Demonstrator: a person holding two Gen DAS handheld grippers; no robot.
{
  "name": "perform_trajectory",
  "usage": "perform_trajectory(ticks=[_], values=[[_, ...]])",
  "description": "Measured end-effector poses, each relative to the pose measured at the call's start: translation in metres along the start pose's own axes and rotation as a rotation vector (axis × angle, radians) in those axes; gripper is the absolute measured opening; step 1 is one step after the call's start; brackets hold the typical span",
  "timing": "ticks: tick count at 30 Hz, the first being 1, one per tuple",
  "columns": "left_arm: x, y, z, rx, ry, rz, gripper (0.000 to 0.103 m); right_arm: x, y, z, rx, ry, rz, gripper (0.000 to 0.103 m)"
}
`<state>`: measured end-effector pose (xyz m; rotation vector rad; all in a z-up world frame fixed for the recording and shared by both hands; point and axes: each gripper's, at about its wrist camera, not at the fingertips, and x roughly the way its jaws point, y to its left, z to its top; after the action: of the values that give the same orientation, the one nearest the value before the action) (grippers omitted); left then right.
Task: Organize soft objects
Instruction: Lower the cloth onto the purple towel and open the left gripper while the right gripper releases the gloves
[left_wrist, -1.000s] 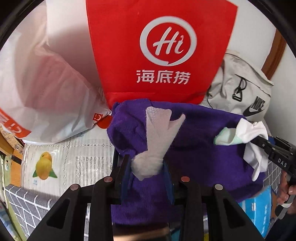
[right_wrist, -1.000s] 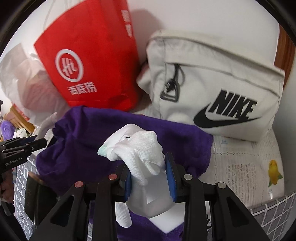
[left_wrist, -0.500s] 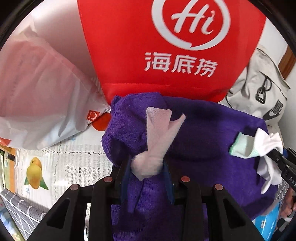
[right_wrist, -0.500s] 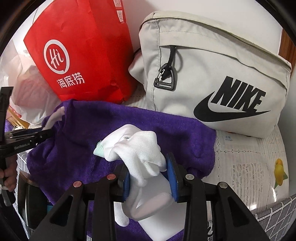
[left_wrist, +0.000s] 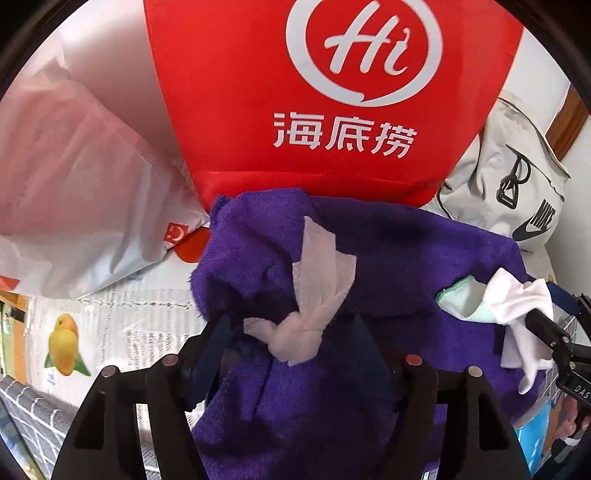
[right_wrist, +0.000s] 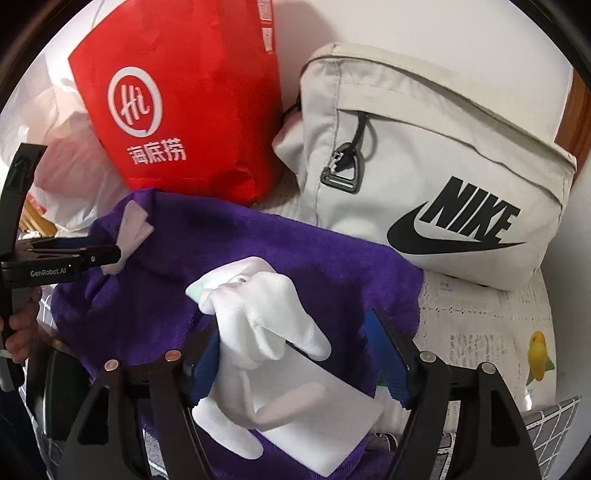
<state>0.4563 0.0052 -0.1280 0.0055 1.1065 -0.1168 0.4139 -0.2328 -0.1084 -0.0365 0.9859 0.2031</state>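
Observation:
A purple towel lies bunched in front of the bags, also seen as the purple towel in the right wrist view. A pale pink cloth sits twisted on its left end, between the jaws of my left gripper. Those jaws are opening and the pads stand clear of the wad. A white glove with a mint cuff rests on the towel's right end between the jaws of my right gripper. These jaws are opening too, and the right pad is well off the glove.
A red paper bag and a grey Nike bag stand behind the towel. A white plastic bag lies at the left. A fruit-print tablecloth covers the surface. A white flat sheet lies under the glove. A person's hand holds the left gripper.
Both grippers' jaws have spread apart and let go of the pink cloth and the white glove. The left gripper moved closer to the red bag.

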Motion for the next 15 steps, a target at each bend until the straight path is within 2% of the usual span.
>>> perform_trajectory(ticks=[7,15], values=[[-0.029,-0.001,-0.014,-0.004,-0.023,0.009,0.068,-0.028,-0.001,-0.010,0.033,-0.024,0.017,0.075],[-0.079,0.005,-0.052,0.015,-0.077,0.013,0.068,-0.078,0.003,-0.037,0.085,-0.068,0.030,0.075]])
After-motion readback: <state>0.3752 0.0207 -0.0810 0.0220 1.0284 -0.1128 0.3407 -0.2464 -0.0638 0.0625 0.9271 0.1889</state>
